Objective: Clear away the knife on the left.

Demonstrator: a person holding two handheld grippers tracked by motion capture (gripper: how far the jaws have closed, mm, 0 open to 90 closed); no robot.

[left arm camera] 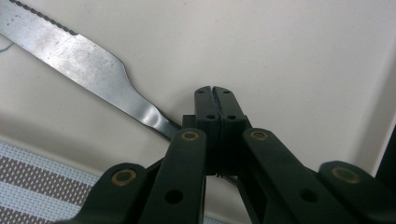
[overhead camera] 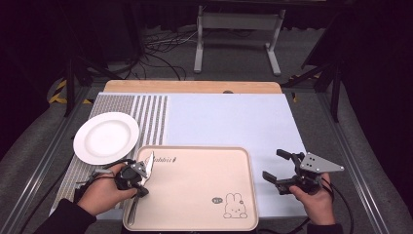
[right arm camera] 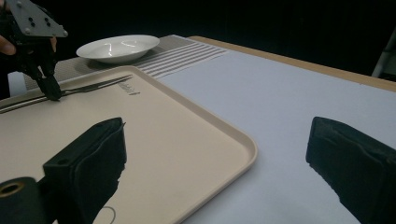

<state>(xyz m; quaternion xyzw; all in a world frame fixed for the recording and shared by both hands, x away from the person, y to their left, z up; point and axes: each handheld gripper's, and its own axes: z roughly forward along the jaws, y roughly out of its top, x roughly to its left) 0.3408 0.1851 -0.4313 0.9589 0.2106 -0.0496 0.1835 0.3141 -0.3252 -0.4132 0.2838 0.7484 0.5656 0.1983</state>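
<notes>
my left tongs (overhead camera: 141, 189) sit at the lower left of the high view, over the left edge of the beige tray (overhead camera: 204, 195), and their jaws are pressed together on the handle of a table knife (overhead camera: 147, 163). in the left gripper view the two black jaws meet with only a thin seam between them at the centre of the frame, and the knife (left arm camera: 84, 65) runs from under them up to the upper left corner, its toothed blade lying flat on the tray's pale floor (left arm camera: 289, 60). in the right gripper view the same tongs (right arm camera: 51, 93) stand at the upper left, tips down on the knife (right arm camera: 88, 86), which lies along the tray's far edge. my right tongs (overhead camera: 276, 165) are at the lower right of the high view, off the tray's right edge and above the pale blue mat (overhead camera: 229, 122); their jaws stand wide apart with nothing between them. a white plate (overhead camera: 105, 137) rests on the striped cloth (overhead camera: 151, 117) at the left, just above my left hand (overhead camera: 102, 192) and close to the tray's upper left corner. a rabbit drawing (overhead camera: 234, 205) marks the tray's lower right.
</notes>
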